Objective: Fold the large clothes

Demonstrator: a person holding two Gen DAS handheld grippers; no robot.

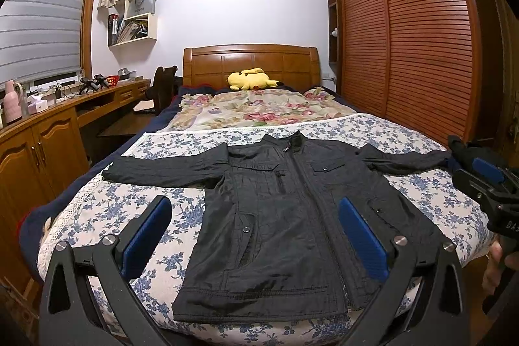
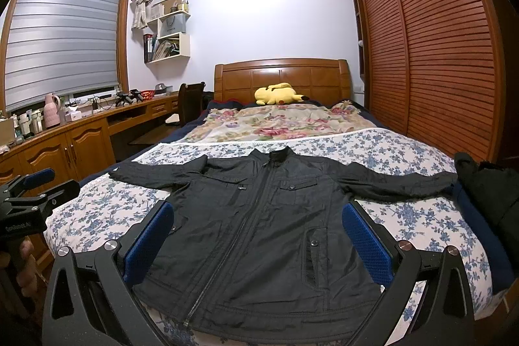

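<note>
Black jacket [image 1: 285, 213] lies flat, zipped, front up, sleeves spread, across the foot end of the bed [image 1: 421, 132], hem at the near edge. I judge no fold is begun; next I should take a sleeve or side edge and bring it over the body. My left hand-held gripper [image 1: 256, 239] and right hand-held gripper [image 2: 259, 245] hover above the hem, both spread wide, holding nothing.

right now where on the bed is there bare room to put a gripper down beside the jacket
Bare blue-flowered sheet shows below the jacket's left sleeve, beside its body. A matching patch lies under the right sleeve. Crowded: the far right edge, where a dark clothes pile sits, and the floral quilt beyond the collar.
</note>
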